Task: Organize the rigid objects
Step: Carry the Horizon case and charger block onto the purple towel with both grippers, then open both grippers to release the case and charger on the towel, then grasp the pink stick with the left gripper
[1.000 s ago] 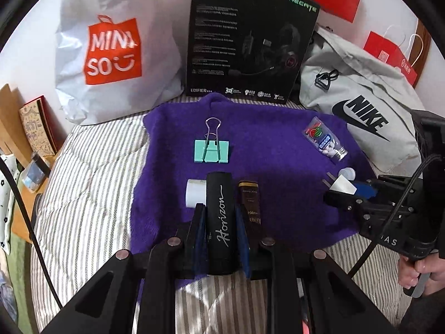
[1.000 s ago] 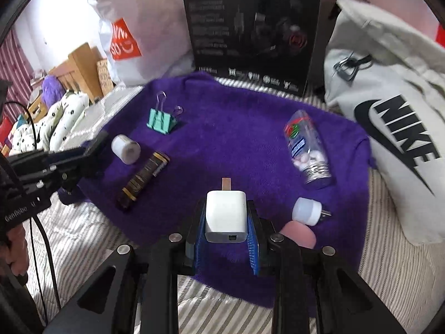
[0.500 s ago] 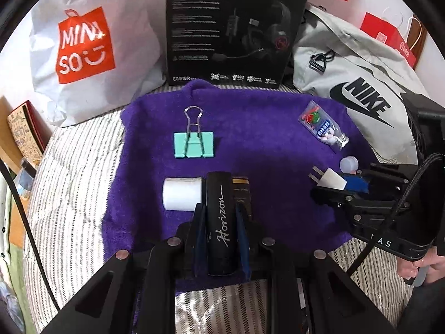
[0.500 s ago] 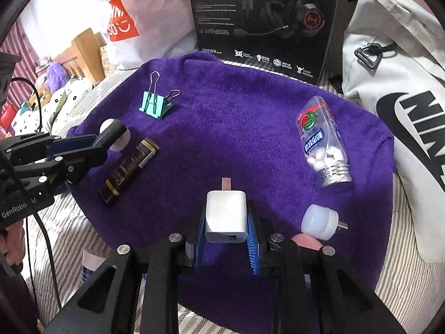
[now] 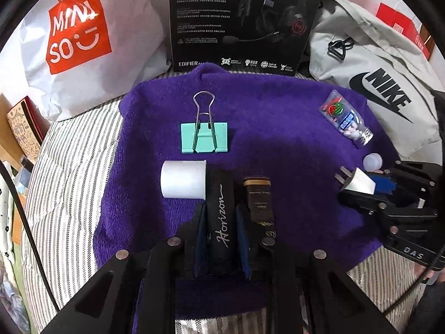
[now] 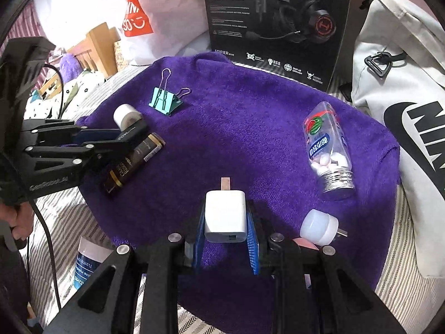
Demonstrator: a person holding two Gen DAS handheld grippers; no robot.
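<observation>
My left gripper (image 5: 221, 214) is shut on a black "Horizon" tube (image 5: 221, 217), held low over the purple towel (image 5: 278, 117) between a white cylinder (image 5: 183, 179) and a dark brown tube (image 5: 258, 197). A teal binder clip (image 5: 204, 136) lies beyond them. My right gripper (image 6: 225, 218) is shut on a white charger plug (image 6: 225, 215), prongs pointing forward over the towel (image 6: 236, 128). A clear candy bottle (image 6: 326, 144) lies to its right and a small translucent cap (image 6: 318, 226) sits beside its right finger. The left gripper (image 6: 130, 136) shows in the right wrist view, next to the dark brown tube (image 6: 135, 161).
A black headset box (image 5: 244, 19) stands behind the towel, with a white Miniso bag (image 5: 80, 36) at its left and a grey Nike bag (image 5: 372, 78) at its right. Striped bedding (image 5: 69, 172) surrounds the towel. A blue-labelled bottle (image 6: 86, 264) lies off the towel's near-left edge.
My left gripper has sunk and moved forward with the black tube, which now sits between the white cylinder and the brown tube. The right gripper has rolled slightly, still holding the plug.
</observation>
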